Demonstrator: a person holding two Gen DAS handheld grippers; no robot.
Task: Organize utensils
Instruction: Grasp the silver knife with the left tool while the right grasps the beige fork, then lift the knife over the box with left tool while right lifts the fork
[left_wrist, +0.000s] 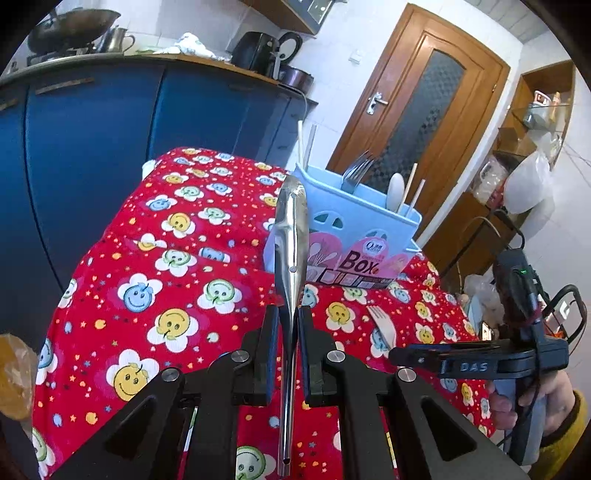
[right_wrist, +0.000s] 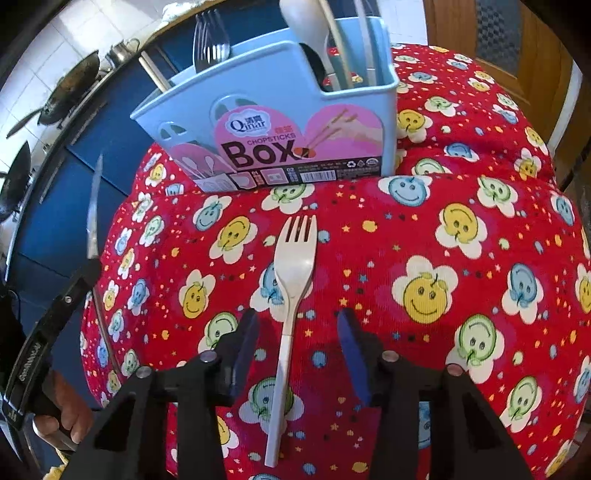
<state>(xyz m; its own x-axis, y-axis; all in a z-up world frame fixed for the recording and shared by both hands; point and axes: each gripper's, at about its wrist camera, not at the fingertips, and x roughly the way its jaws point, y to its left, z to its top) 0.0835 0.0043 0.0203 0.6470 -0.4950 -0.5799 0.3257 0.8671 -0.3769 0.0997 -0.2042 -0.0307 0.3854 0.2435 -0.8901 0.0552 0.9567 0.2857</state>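
The left gripper is clamped on the handle of a steel spatula, blade raised above the red smiley-flower tablecloth. The right gripper hangs over a white plastic fork lying flat on the cloth, handle between parted fingers that don't touch it. Just beyond stands the blue chopsticks box, already holding a metal fork, a white spoon and chopsticks.
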